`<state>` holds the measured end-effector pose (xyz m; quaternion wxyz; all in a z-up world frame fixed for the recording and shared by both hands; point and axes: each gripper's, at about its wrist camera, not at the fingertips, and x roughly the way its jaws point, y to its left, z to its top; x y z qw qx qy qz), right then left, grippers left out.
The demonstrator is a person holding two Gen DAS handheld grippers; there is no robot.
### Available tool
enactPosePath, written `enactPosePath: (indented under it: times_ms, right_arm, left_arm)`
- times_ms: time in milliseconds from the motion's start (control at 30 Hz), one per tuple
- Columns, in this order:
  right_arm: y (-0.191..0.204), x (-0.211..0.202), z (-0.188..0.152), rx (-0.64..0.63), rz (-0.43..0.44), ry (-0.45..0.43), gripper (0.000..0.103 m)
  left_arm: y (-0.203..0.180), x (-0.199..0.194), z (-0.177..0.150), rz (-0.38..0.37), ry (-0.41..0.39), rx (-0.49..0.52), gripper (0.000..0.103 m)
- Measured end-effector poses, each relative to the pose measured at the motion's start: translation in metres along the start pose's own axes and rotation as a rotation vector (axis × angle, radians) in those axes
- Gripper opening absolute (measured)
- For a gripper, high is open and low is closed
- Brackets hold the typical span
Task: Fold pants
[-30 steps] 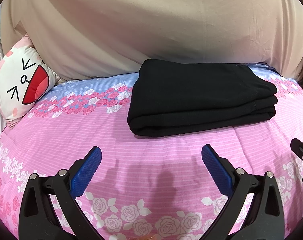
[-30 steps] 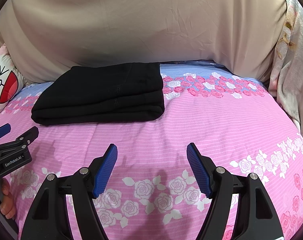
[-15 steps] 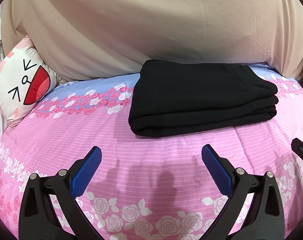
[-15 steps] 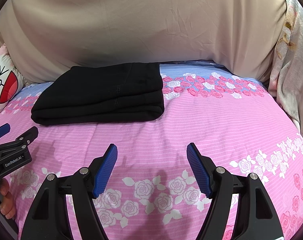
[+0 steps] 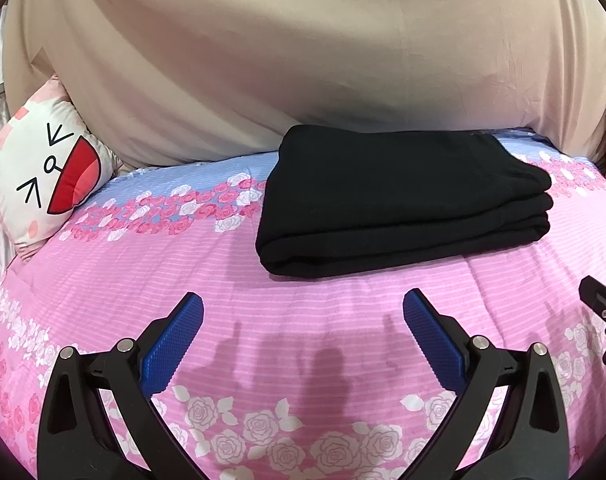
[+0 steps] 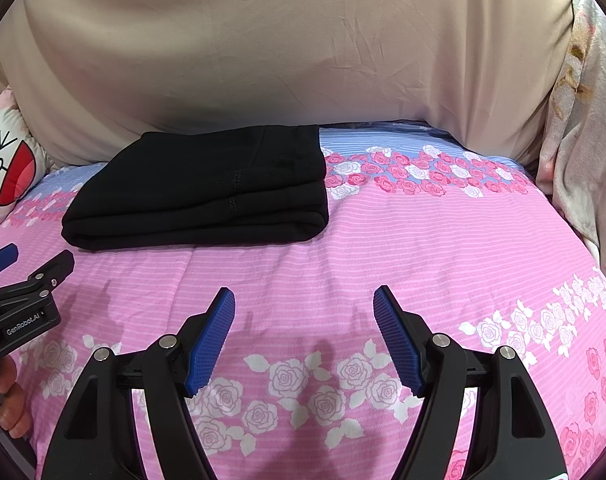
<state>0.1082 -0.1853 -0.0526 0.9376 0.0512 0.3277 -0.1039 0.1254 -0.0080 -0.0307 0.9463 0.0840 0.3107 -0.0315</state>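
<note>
Black pants [image 5: 399, 204] lie folded into a flat stack of several layers on the pink rose-print bedspread [image 5: 303, 312], near the beige backdrop. They also show in the right wrist view [image 6: 207, 192]. My left gripper [image 5: 303, 312] is open and empty, hovering over the bed in front of the pants, apart from them. My right gripper [image 6: 304, 304] is open and empty, in front of the stack's right end. The left gripper's body [image 6: 23, 304] shows at the left edge of the right wrist view, held by a hand.
A cartoon-face pillow [image 5: 39, 184] rests at the far left of the bed. A beige sheet [image 5: 303, 60] hangs behind the bed. A pale floral fabric [image 6: 583, 152] hangs at the right. Bare bedspread lies right of the pants [image 6: 443, 240].
The left wrist view has drifted slightly, so the pants and pillow sit a little higher and to the right. The right gripper has barely moved. Both stay open.
</note>
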Motion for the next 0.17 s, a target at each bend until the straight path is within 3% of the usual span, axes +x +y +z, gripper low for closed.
enactPosePath:
  times_ms: [167]
  right_arm:
    - [-0.0005, 0.0005, 0.0003, 0.000, 0.002, 0.001, 0.070]
  left_arm:
    - [-0.0002, 0.0008, -0.0009, -0.014, 0.000, 0.009, 0.098]
